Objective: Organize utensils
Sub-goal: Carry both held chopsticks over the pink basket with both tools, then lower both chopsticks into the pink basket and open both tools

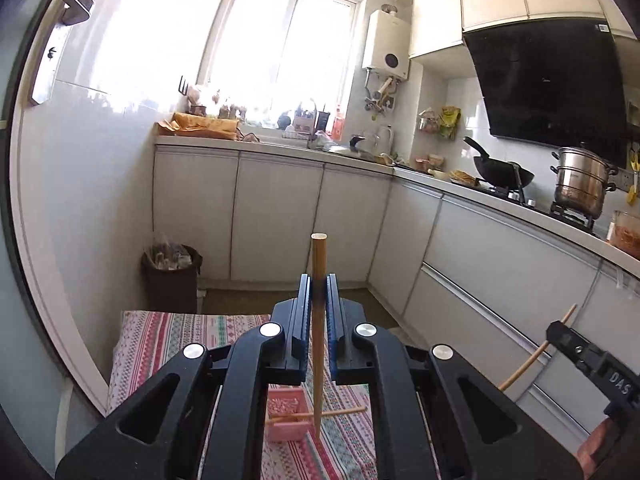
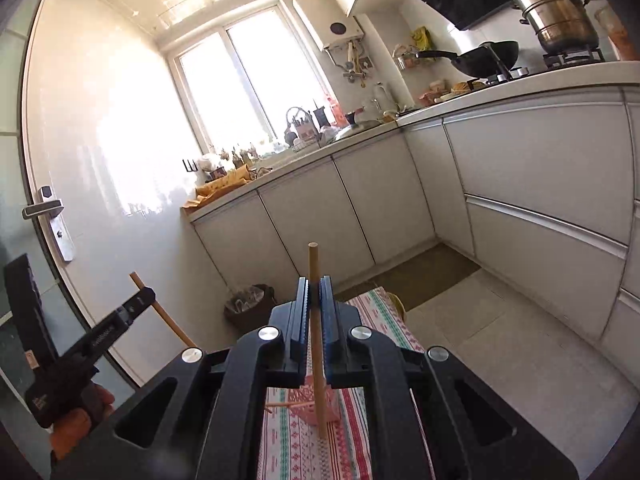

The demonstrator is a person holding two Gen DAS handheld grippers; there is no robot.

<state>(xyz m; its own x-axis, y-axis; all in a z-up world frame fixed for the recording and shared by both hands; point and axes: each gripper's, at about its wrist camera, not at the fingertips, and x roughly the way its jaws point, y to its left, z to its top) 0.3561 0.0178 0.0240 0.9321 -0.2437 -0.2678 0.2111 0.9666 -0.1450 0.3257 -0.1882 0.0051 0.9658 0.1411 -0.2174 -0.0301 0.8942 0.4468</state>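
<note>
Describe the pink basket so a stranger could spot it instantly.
Find the low table with the striped patterned cloth in front of the white kitchen cabinets. The pink basket sits on that cloth, small and rectangular with perforated walls. It is the only pink container there, with wooden chopsticks lying across its rim.

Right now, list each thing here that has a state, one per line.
Left tongs: shut on a chopstick, held upright.
Right tongs: shut on another chopstick, upright.
Pink basket: on the striped cloth, chopsticks lying across it.
Wok: on the stove, uncovered.
Steel pot: on the burner, lidded.
Bin: full.
</note>
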